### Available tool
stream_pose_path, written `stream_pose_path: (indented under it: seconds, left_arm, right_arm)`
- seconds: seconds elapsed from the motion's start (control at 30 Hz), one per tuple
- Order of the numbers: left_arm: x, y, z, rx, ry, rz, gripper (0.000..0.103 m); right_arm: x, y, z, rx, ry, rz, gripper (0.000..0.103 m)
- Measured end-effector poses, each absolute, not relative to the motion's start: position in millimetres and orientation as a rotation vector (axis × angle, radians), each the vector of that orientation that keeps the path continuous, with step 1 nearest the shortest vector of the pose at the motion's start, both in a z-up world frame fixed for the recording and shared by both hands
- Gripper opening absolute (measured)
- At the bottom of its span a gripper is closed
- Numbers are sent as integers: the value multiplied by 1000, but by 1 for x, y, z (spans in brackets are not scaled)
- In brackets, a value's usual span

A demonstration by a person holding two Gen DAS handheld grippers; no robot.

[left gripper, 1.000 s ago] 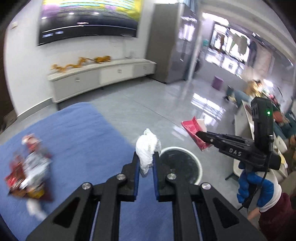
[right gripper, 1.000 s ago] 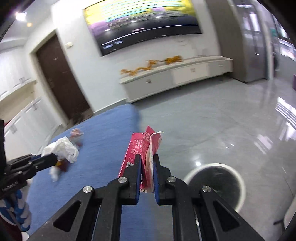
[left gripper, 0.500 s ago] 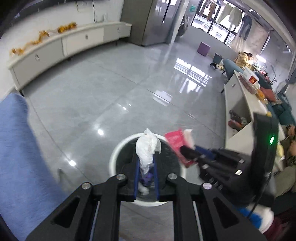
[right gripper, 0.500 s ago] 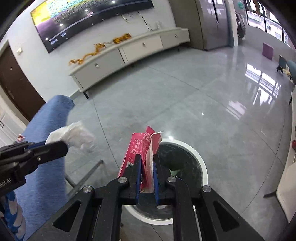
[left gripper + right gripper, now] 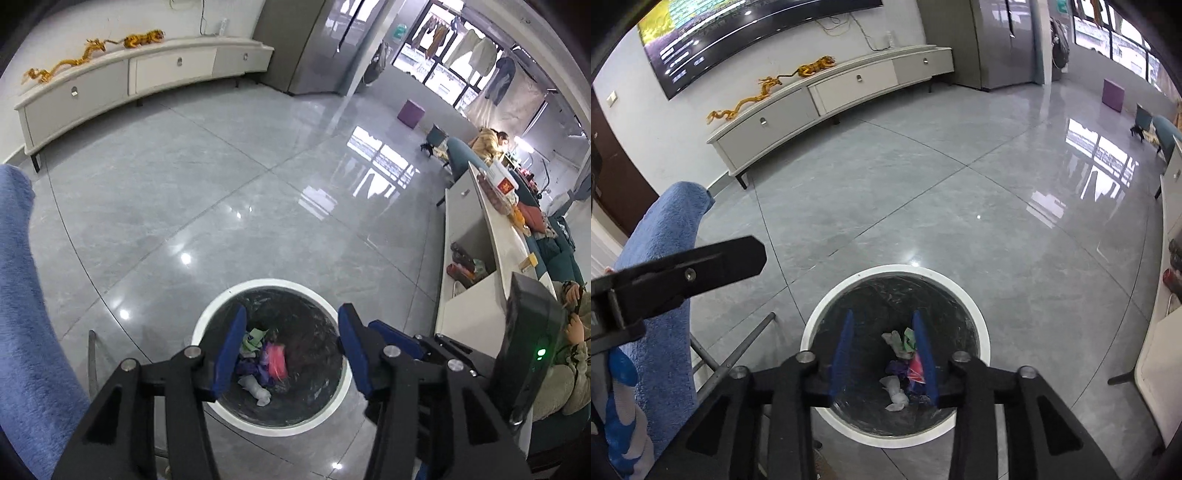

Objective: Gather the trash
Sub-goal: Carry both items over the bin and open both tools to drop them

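A grey tiled floor (image 5: 229,177) fills both views, with a long white cabinet (image 5: 831,92) against the far wall and a blue cloth-covered surface (image 5: 26,314) on the left. Only the right wrist view shows the wall screen (image 5: 746,33) above the cabinet; its rows of text are too small to read. Only the left wrist view shows the white counter (image 5: 491,236) at the right and clothes hung by the far window. A round white-rimmed trash bin (image 5: 207,321) with a black liner stands on the floor below both tools. The left gripper (image 5: 291,332) hangs over it, jaws partly open after just opening, nothing between them. The right gripper (image 5: 882,336) is likewise partly open, having just opened, and empty. Each view catches the other tool from the side. The trash (image 5: 905,369) lies at the bottom of the bin: white crumpled tissue, a pink-red wrapper, green and purple scraps. No brand can be read on it.
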State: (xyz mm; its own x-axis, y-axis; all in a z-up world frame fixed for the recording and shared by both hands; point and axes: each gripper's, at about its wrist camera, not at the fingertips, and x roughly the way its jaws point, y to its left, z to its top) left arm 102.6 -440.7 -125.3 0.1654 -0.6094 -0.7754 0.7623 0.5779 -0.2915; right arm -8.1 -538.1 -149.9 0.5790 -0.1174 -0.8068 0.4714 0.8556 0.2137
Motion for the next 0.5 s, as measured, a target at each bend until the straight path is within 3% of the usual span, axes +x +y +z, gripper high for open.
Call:
stream_pose_path:
  seconds: [0.07, 0.13, 0.43, 0.5]
  left_arm:
    - [100, -430, -116, 170, 978, -974, 50]
    - [100, -418, -103, 153, 946, -960, 50]
    - [99, -350, -60, 81, 830, -858, 51]
    - [99, -333, -52, 56, 812, -831, 55]
  right_arm:
    - [-5, -533, -146, 428, 891, -357, 48]
    - [-3, -528, -142, 433, 883, -354, 51]
    - [-15, -493, -99, 421, 802, -321, 52]
    - [-18, -484, -86, 409, 778, -312, 52]
